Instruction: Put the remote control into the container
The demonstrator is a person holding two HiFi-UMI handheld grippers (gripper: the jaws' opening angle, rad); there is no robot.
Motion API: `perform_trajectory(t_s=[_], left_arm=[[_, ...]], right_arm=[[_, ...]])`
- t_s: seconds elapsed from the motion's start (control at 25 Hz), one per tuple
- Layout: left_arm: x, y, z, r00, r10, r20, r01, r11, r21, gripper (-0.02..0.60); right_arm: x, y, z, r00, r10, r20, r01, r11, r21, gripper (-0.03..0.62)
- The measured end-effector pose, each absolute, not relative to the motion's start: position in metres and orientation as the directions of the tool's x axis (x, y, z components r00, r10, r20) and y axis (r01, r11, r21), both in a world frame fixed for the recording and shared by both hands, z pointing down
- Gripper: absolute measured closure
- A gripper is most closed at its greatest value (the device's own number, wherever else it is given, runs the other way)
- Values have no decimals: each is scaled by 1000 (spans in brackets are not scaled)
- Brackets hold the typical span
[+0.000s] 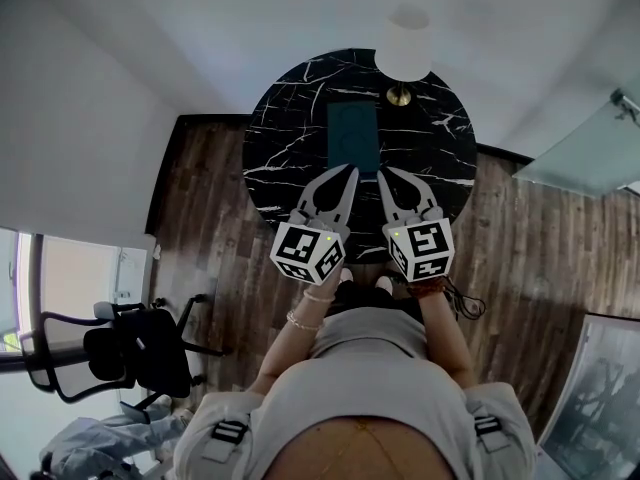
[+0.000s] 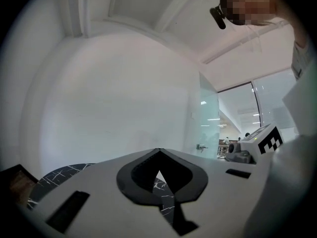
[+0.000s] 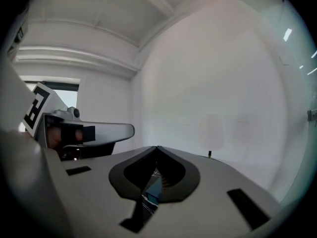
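**Both tongs shut and empty above table**

Left gripper and right gripper side by side over near half of round black marble table, tips pointing away toward container. Left jaws together, tips meeting, nothing clamped; only marble seen through the gap behind the tips. Right jaws likewise together, empty; sliver of teal seen through the gap. Container teal, rectangular, lying flat near table centre, just beyond both tips in head view. Remote not made out in any view; cannot tell whether inside container. Lamp, white shade and brass base, at far edge of table beyond container. Wood floor around table; black chair at lower left.
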State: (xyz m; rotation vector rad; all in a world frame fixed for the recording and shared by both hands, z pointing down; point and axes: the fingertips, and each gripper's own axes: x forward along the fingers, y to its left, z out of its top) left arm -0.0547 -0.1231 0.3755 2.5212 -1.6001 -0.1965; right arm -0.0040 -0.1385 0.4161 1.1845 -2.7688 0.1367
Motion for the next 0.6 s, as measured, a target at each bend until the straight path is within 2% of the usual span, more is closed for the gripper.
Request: perform_trajectory(t_s=[0.6], left_arm=[[-54,-129,376,419,-907,-41,-885,-418,204,577]], right_arm=[[-2,-142,404,-682,-719,136,-728,685,-23,582]])
